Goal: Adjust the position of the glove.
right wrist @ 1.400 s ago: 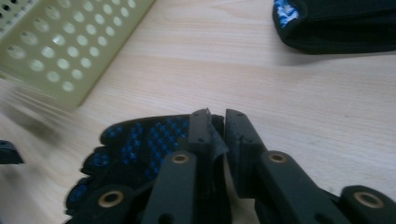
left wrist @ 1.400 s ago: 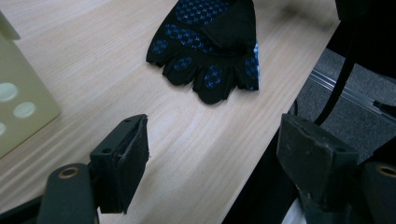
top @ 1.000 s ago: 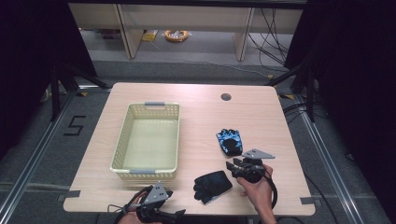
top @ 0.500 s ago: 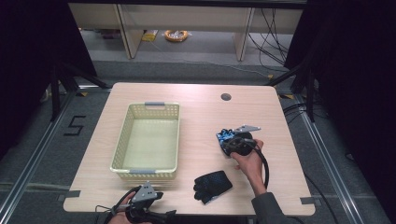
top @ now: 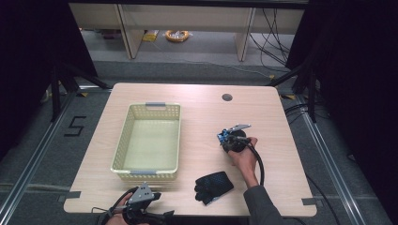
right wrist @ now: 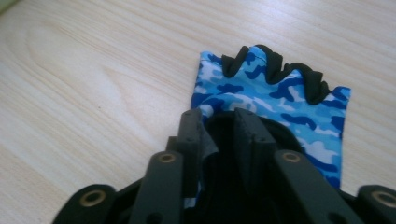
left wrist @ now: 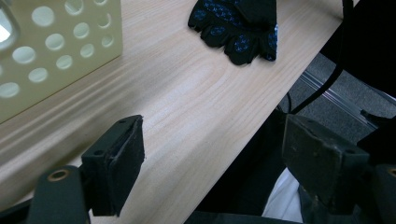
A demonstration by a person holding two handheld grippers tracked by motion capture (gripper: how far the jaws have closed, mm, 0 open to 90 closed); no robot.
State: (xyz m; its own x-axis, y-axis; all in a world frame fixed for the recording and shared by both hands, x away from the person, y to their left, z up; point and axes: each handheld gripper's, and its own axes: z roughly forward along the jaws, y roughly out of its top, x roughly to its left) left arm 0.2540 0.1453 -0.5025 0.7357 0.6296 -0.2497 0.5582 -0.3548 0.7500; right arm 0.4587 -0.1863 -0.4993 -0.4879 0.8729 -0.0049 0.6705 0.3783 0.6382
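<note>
Fingers of the right gripper (right wrist: 217,123) have just been closing and now stand narrow, pinching a fold of the blue camouflage glove (right wrist: 285,102) at its cuff end, with fabric bunched between the two black pads. That glove lies flat on the pale wooden worktop (top: 202,112), its dark-trimmed finger openings pointing away from the gripper. From the high view, the right gripper (top: 228,139) sits right of the worktop's middle, the person's right hand (top: 244,157) wrapped round it and its cable looping back toward the sleeve; a sliver of the blue glove (top: 220,137) peeks out on its left side. At the near left edge, the left gripper (top: 141,206) hangs with its fingers (left wrist: 119,163) spread wide and nothing between them, over the worktop's edge. A second glove, black with blue dots (top: 213,186), lies near the front edge, between the two grippers and well apart from the blue one. Left of centre stands a cream perforated basket (top: 123,140) with grey handles.
</note>
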